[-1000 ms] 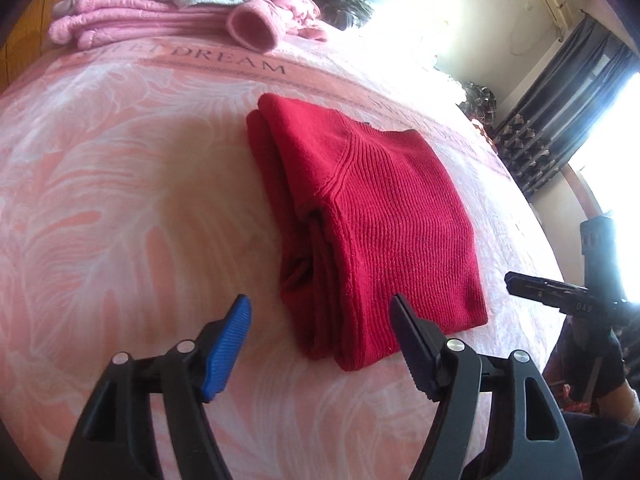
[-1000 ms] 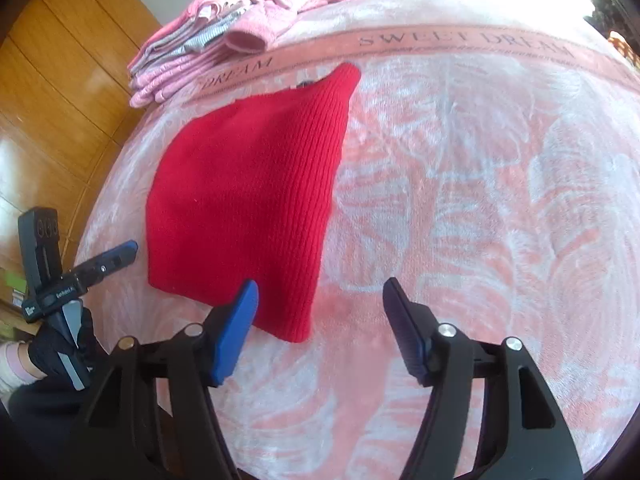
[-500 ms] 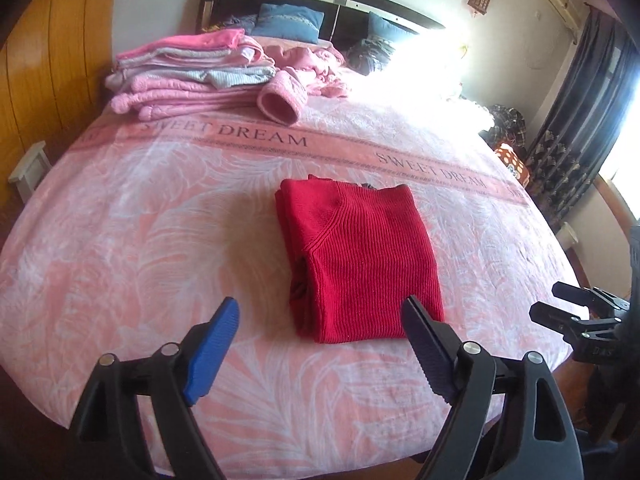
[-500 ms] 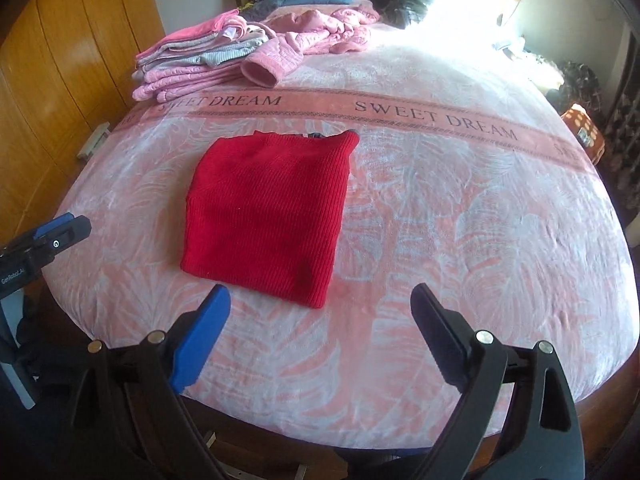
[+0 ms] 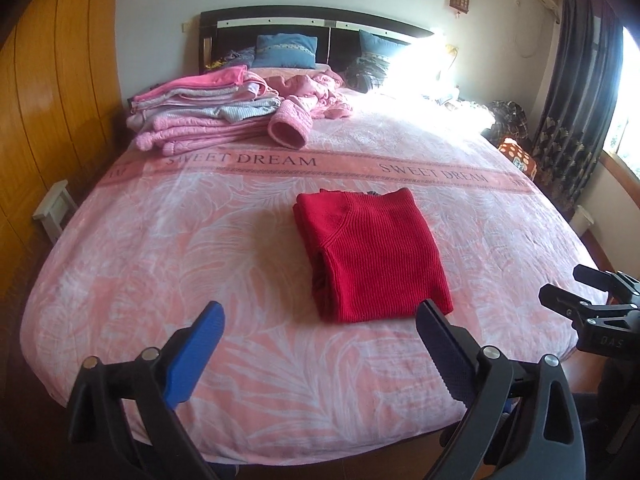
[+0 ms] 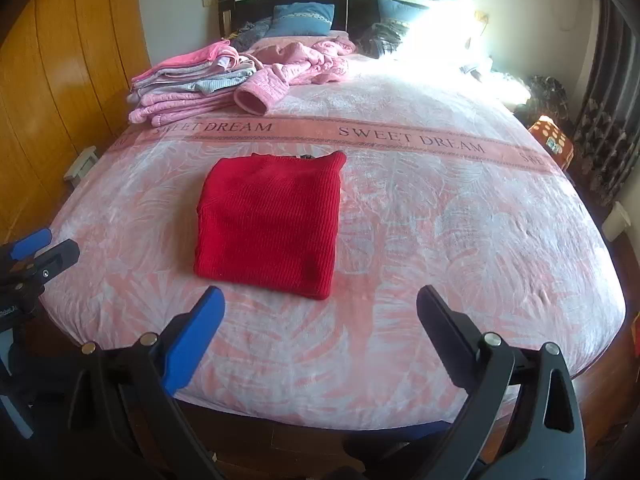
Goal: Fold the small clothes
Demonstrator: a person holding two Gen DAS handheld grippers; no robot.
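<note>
A red knitted sweater (image 5: 372,252) (image 6: 272,216) lies folded into a neat rectangle on the pink bed cover, near the foot of the bed. My left gripper (image 5: 320,336) hangs open above the foot edge, well short of the sweater, with nothing between its fingers. In the right wrist view my right gripper (image 6: 320,320) is open too, drawn back past the sweater's near edge. Each gripper shows at the edge of the other's view: the right gripper (image 5: 576,296) and the left gripper (image 6: 36,252).
A stack of folded pink and grey clothes (image 5: 200,120) and a crumpled pink garment (image 5: 312,96) lie near the pillows (image 5: 286,50). Wooden wardrobe doors (image 5: 48,92) stand on the left, dark curtains (image 5: 576,120) on the right. The bed cover (image 5: 160,248) reads SWEET DREAM.
Both grippers have pulled back and up from the sweater toward the foot of the bed, so the whole bed now shows. The sweater has stayed folded in place.
</note>
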